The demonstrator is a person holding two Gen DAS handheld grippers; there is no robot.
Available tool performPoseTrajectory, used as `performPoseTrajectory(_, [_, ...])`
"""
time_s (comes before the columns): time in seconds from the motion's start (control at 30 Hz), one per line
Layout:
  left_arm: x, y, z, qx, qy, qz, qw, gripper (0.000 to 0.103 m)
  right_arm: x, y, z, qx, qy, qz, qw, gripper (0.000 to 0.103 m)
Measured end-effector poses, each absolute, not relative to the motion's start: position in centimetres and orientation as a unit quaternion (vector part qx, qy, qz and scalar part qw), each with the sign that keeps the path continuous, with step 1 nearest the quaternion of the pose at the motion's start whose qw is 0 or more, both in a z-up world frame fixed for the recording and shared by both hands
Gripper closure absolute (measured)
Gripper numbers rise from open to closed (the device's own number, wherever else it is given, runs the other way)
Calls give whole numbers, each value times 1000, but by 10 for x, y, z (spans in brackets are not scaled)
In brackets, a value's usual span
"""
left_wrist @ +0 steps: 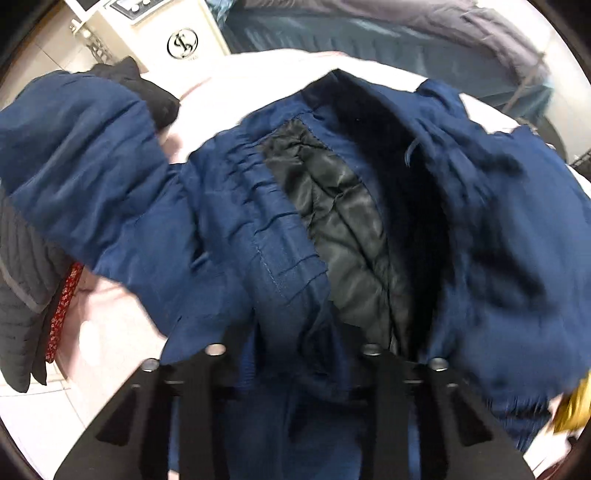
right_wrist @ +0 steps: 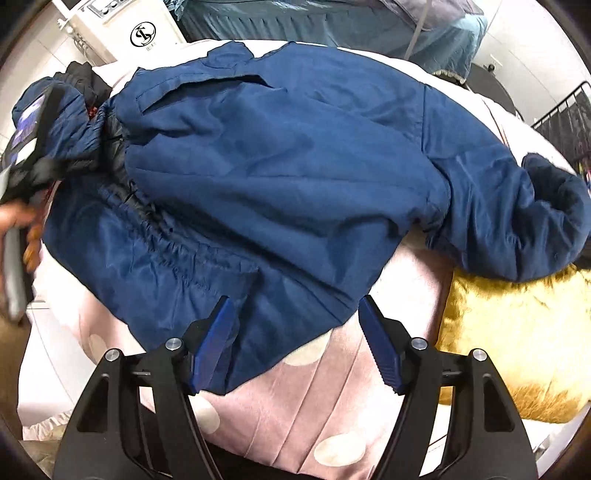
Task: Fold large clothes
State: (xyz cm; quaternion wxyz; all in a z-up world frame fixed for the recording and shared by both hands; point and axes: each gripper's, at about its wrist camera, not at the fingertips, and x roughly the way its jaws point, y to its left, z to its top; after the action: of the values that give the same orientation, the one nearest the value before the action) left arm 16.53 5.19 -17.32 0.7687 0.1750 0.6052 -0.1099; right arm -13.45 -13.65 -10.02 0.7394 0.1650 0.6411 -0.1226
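A large navy blue padded jacket (right_wrist: 280,155) lies spread on a pink bed cover (right_wrist: 295,406). Its black lining (left_wrist: 343,221) shows in the left wrist view, where the jacket (left_wrist: 221,221) hangs lifted and blurred. My left gripper (left_wrist: 295,369) is shut on the jacket's hem; its fingertips are buried in the fabric. It also shows in the right wrist view (right_wrist: 33,162), at the jacket's left side. My right gripper (right_wrist: 295,325) is open and empty, its blue pads (right_wrist: 214,343) over the jacket's near edge. One sleeve (right_wrist: 535,221) lies to the right.
A gold furry pillow (right_wrist: 517,350) lies at the right on the bed. Dark clothes (left_wrist: 22,277) and a red patterned cloth (left_wrist: 61,314) are piled at the left. A white cabinet with a round logo (right_wrist: 144,35) stands behind. A teal bed skirt (right_wrist: 332,22) is at the back.
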Motion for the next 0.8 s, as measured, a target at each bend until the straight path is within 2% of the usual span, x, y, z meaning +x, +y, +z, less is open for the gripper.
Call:
performPoseTrajectory(0.2, [125, 135, -126, 59, 611, -126, 780, 81, -73, -105, -84, 131, 619, -85, 770, 33])
performPoseTrajectory(0.23, [119, 146, -122, 42, 613, -125, 779, 82, -60, -95, -82, 125, 617, -75, 774, 30])
performPoseTrajectory(0.27, [110, 160, -118, 21, 616, -124, 777, 82, -47, -85, -81, 119, 616, -66, 776, 21])
performPoseTrajectory(0.33, [98, 173, -113, 2, 616, -127, 777, 83, -16, -58, -83, 111, 613, -48, 781, 20])
performPoseTrajectory(0.43, [75, 171, -102, 26, 602, -132, 787, 83, 26, -16, -108, 74, 640, -39, 764, 20])
performPoseTrajectory(0.5, [70, 166, -98, 23, 597, -141, 789, 83, 49, 3, -138, 5, 661, -83, 745, 20])
performPoseTrajectory(0.63, [59, 184, -99, 19, 595, -137, 792, 83, 56, -4, -173, -31, 667, -122, 734, 22])
performPoseTrajectory(0.67, [57, 186, -100, 18, 595, -135, 792, 83, 53, -14, -174, -27, 662, -130, 737, 38])
performPoseTrajectory(0.7, [57, 188, -101, 16, 596, -134, 791, 83, 51, -21, -174, -25, 660, -133, 739, 59])
performPoseTrajectory(0.77, [56, 190, -102, 18, 599, -136, 789, 83, 42, -39, -167, -6, 656, -128, 743, 71])
performPoseTrajectory(0.8, [56, 189, -103, 24, 599, -137, 788, 83, 38, -46, -162, 6, 653, -125, 747, 73])
